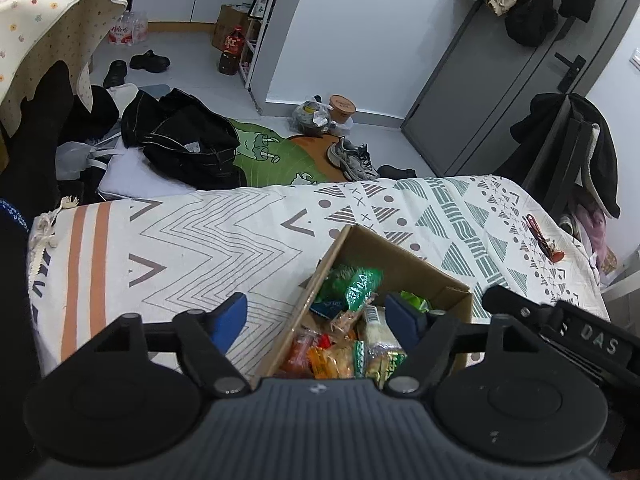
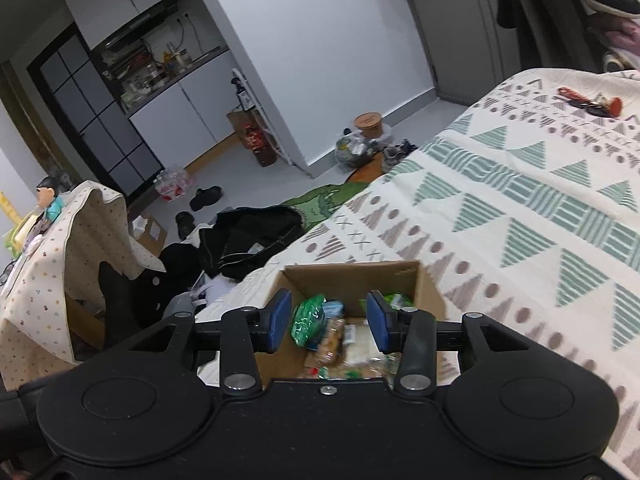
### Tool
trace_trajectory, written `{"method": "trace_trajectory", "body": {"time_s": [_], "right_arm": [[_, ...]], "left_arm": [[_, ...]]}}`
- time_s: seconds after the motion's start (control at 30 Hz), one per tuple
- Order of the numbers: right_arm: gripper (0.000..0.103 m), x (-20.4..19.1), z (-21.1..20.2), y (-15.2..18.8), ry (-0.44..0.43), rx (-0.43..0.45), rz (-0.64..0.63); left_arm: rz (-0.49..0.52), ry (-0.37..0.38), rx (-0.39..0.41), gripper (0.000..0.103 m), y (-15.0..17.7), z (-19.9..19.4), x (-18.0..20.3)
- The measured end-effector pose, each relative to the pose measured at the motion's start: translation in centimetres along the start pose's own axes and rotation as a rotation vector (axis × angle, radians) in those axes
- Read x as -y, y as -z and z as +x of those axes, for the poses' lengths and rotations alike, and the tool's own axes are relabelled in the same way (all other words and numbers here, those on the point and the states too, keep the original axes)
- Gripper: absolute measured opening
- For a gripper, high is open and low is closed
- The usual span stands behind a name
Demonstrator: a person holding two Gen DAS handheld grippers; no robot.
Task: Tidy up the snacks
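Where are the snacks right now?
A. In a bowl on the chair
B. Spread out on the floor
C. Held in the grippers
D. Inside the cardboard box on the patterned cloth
D. The snack packets lie piled in the open cardboard box, which sits on the patterned cloth; the left gripper and right gripper are both open and hold nothing.

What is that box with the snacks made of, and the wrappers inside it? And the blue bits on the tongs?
The box looks like plain brown corrugated cardboard: matte, with raw cut edges. The green snack packet seems to be thin plastic film, glossy and crinkled, catching light. The blue pads on the right tongs look like soft rubber or foam, matte; I cannot tell which.
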State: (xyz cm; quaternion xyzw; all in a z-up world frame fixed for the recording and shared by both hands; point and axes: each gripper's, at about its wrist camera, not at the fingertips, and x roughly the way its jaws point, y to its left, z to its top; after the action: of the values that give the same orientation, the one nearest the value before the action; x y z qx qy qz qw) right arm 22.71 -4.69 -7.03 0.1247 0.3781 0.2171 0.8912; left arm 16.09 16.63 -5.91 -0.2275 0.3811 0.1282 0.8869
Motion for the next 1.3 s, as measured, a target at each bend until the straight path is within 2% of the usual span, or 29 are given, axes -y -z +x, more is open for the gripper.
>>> {"method": "trace_trajectory", "body": {"time_s": [0.03, 0.27, 0.57, 0.9, 1.07, 1.17, 1.3], "right_arm": [[0.043, 0.4, -0.5, 0.1, 0.009, 0.002, 0.005], [0.057, 2.5, -4.3, 0.5, 0.086, 0.032, 0.008], [0.074, 5.2, -9.3, 0.9, 0.135, 0.092, 0.033], [0.087, 6.2, -13.7, 1.4, 0.157, 0.133, 0.031], [0.098, 6.5, -15.6, 1.9, 0.170, 0.159, 0.033], [0.103, 6.6, -16.7, 2.1, 0.179, 0.174, 0.033], [0.103, 6.7, -18.0, 2.5, 0.189, 0.187, 0.031]], "left_arm": [[0.003, -0.002, 0.004, 0.082, 0.1, -0.3, 0.2], [0.040, 0.010, 0.010, 0.092, 0.7, -2.2, 1.9], [0.128, 0.029, -0.025, 0.093, 2.5, -4.5, 5.1], [0.200, 0.034, -0.020, 0.094, 3.9, -7.6, 7.8], [0.237, 0.024, -0.015, 0.095, 4.6, -9.0, 8.7], [0.251, 0.014, -0.008, 0.099, 5.0, -9.8, 9.1], [0.271, 0.015, -0.009, 0.100, 5.7, -10.7, 9.6]]}}
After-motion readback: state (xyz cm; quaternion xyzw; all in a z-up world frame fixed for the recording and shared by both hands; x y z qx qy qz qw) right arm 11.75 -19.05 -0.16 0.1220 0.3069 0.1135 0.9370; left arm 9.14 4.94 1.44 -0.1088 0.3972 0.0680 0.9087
